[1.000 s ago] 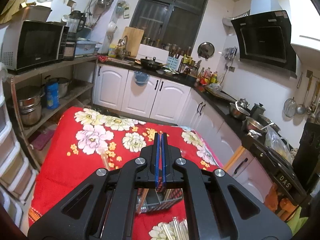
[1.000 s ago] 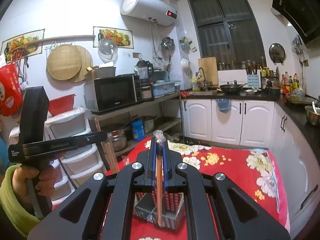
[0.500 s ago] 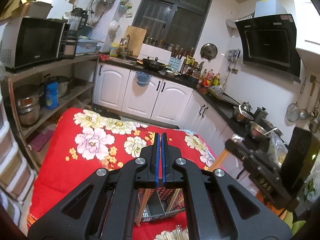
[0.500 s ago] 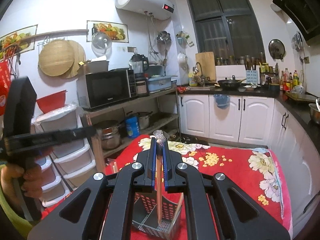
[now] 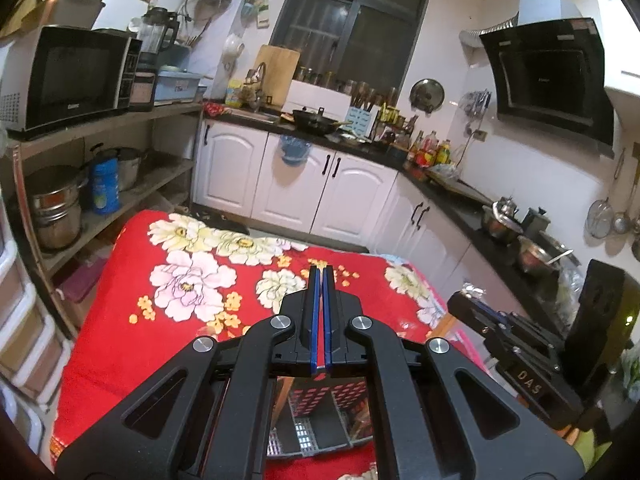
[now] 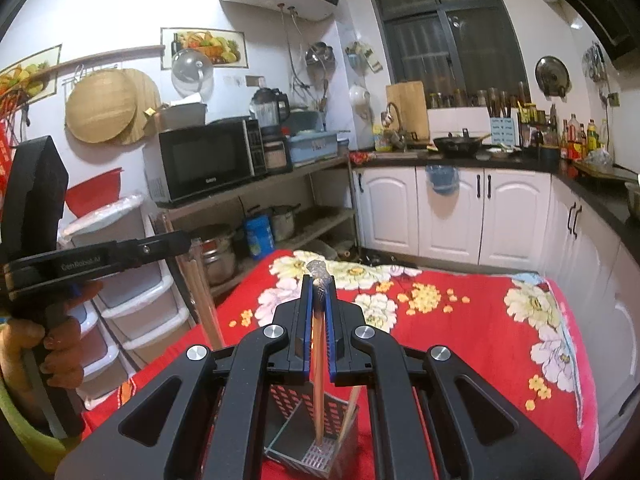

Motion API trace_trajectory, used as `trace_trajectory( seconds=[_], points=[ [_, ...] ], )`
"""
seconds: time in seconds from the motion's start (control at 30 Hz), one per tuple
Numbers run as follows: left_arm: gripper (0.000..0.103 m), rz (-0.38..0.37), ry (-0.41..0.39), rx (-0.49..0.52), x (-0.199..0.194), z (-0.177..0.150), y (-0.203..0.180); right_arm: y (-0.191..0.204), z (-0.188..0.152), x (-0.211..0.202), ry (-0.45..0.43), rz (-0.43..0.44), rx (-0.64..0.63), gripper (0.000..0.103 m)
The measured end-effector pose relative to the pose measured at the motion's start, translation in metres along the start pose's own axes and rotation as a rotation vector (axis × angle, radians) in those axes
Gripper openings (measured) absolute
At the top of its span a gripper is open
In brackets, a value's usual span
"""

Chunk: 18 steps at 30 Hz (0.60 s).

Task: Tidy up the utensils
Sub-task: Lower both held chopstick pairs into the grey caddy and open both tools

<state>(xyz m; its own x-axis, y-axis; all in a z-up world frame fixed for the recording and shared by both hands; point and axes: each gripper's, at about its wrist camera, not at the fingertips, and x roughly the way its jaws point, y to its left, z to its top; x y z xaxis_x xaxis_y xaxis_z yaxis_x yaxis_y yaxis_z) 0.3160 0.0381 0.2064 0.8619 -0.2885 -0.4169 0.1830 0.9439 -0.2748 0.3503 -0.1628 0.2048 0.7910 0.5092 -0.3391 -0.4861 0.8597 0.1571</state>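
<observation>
The right gripper (image 6: pixel 319 280) is clenched on a slender wooden chopstick with a patterned silver cap (image 6: pixel 319 344), its blue-lined pads (image 6: pixel 306 320) pressing the stick from both sides. The capped end pokes out just past the fingertips, while the lower end reaches down into a perforated metal utensil holder with inner dividers (image 6: pixel 308 436) that stands directly under the gripper. Another wooden stick leans against the holder's right wall.

The left gripper (image 5: pixel 322 276) is closed with nothing visible between its blue pads (image 5: pixel 315 316), which meet along a thin line. Seen through its frame, the same perforated holder (image 5: pixel 316 420) sits just below it, its compartments open to view. In the right wrist view this gripper appears at the left edge, gripped by a person's hand (image 6: pixel 48 344) in a yellow-green sleeve, and wooden sticks hang beneath it.

The holder rests on a bench covered by a red cloth printed with large white and pink flowers (image 6: pixel 472 320). Beyond it stand white kitchen cabinets under a dark counter (image 5: pixel 304 176), a black microwave on a wooden shelf (image 6: pixel 208 158), and a black range hood on the wall (image 5: pixel 548 68).
</observation>
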Motion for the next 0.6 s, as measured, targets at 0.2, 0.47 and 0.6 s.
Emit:
trace_trajectory(
  seconds=[0.2,0.47,0.6],
  points=[
    [0.0,0.026,0.033,0.012,0.012,-0.018,0.007,-0.005,-0.017,0.01,0.03,0.0,0.026,0.006],
    [0.0,0.069,0.069,0.017,0.016,-0.04,0.019,-0.009,-0.033,0.016,0.066,-0.018,0.052,0.006],
    [0.0,0.098,0.088,0.029,0.015,-0.051,0.025,-0.012,-0.039,0.015,0.078,-0.034,0.063,0.006]
  ],
)
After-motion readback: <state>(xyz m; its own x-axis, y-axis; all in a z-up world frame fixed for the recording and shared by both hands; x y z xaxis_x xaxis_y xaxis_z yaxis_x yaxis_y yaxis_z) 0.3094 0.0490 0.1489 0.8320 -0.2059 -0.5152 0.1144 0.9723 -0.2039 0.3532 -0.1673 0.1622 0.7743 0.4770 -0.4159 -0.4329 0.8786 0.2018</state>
